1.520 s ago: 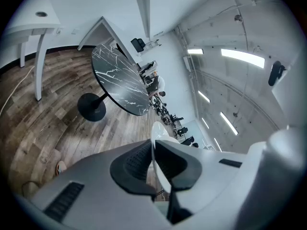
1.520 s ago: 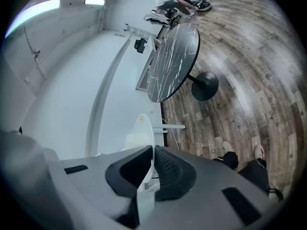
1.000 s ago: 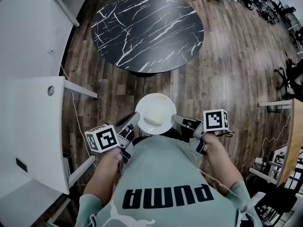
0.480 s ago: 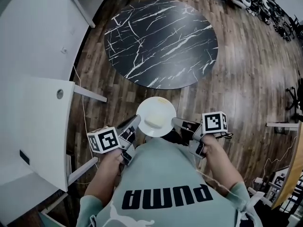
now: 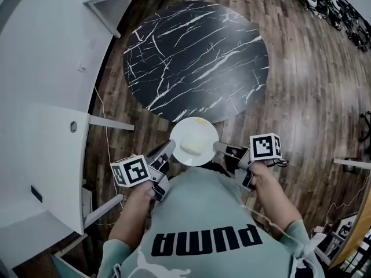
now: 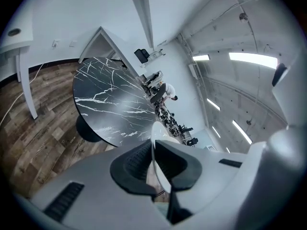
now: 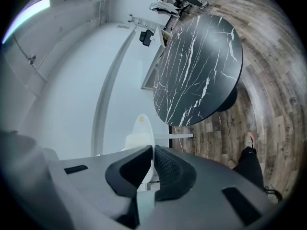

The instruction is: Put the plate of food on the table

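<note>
A white plate point(image 5: 194, 141) with pale food point(image 5: 196, 147) on it hangs in the air just short of the round black marble table point(image 5: 197, 57). My left gripper point(image 5: 168, 149) is shut on the plate's left rim and my right gripper point(image 5: 218, 148) is shut on its right rim. The left gripper view shows the plate point(image 6: 159, 150) edge-on between the jaws, with the table point(image 6: 110, 104) ahead. Edge-on too in the right gripper view, the plate point(image 7: 145, 138) is pinched between the pads and the table point(image 7: 199, 71) lies beyond.
A white desk point(image 5: 40, 155) with a cable hole stands at my left, its metal legs point(image 5: 110, 123) reaching toward the table. Wood floor point(image 5: 301, 97) surrounds the table. Chairs and clutter point(image 5: 324, 4) sit far off at the upper right.
The plate and both grippers have come closer to the table's near edge, which now lies just beyond the plate's far rim. Both grips are unchanged.
</note>
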Tool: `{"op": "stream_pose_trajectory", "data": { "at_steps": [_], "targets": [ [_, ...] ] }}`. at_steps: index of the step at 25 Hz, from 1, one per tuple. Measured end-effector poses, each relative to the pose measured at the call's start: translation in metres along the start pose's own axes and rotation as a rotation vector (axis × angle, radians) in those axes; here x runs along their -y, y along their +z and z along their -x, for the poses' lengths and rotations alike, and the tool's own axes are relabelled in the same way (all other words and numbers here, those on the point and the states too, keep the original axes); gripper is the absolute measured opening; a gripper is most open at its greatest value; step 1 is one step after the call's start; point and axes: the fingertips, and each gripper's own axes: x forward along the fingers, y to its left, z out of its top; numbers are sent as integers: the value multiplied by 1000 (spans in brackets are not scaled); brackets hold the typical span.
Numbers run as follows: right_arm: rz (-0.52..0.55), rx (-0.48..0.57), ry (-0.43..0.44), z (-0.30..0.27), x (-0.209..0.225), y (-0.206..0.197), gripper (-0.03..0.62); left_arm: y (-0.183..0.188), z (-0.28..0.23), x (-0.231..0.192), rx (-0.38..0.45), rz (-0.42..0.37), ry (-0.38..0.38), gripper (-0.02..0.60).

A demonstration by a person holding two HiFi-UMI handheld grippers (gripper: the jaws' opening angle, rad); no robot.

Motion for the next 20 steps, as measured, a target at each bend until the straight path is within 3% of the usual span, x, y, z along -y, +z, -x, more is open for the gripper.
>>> {"op": "stream_pose_trajectory", "data": {
  "at_steps": [9, 20],
  "targets": [
    [10, -21, 9, 15, 14, 45, 21, 11, -42, 12, 11, -4, 32, 29],
    [-23, 23, -33, 1, 28, 94, 23, 48, -87, -8, -50, -3, 33, 29]
  ]
}}
